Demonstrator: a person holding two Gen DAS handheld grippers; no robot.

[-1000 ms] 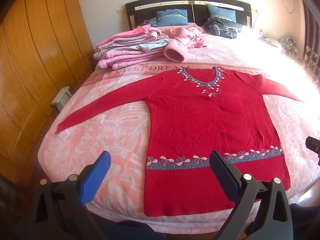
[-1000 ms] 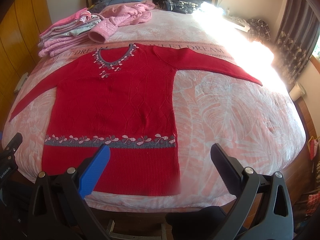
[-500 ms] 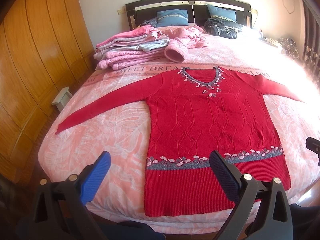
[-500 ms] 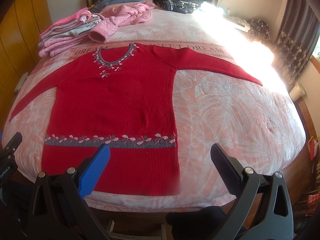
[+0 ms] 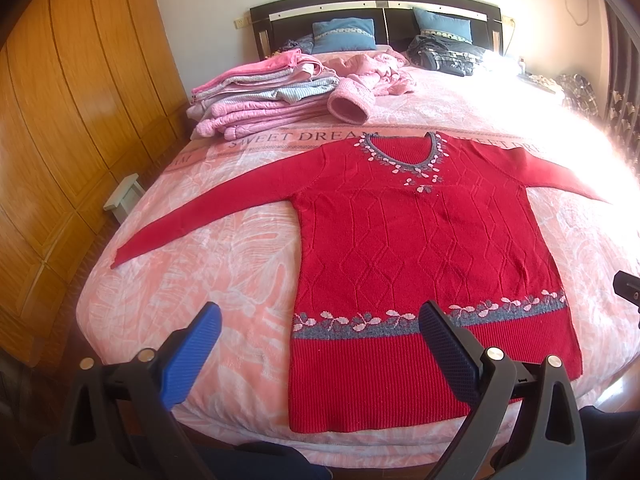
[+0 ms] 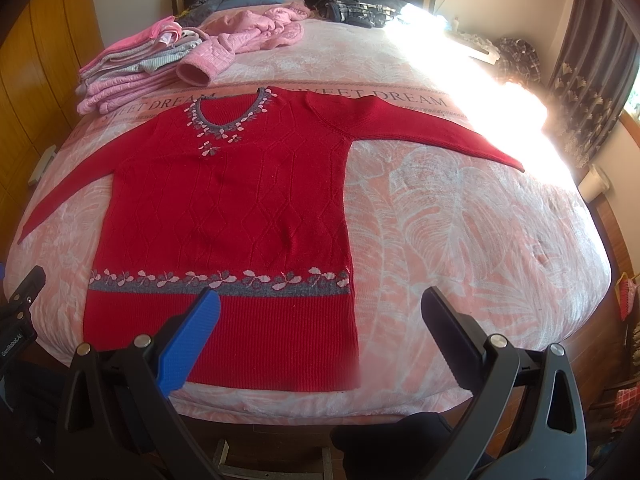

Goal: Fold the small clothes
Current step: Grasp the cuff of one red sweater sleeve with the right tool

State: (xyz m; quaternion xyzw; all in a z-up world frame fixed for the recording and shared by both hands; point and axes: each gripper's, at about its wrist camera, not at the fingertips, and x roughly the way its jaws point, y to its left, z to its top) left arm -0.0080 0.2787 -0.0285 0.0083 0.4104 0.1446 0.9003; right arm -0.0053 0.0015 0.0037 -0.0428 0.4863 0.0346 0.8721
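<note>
A red knitted sweater (image 5: 416, 240) (image 6: 236, 208) lies flat and face up on the pink bedspread (image 5: 200, 280), both sleeves spread out sideways. A grey band with pink flowers runs above its hem. My left gripper (image 5: 320, 316) hovers open above the foot of the bed, near the sweater's lower left corner, holding nothing. My right gripper (image 6: 320, 300) is open too, over the hem's right part, not touching the cloth. A bit of the right gripper's frame shows at the right edge of the left wrist view.
A stack of folded pink and grey clothes (image 5: 264, 96) sits at the bed's far left, with a crumpled pink garment (image 5: 372, 76) beside it. Blue pillows (image 5: 344, 36) and dark clothes (image 5: 444, 54) lie by the headboard. Wooden wardrobe doors (image 5: 60, 120) stand to the left.
</note>
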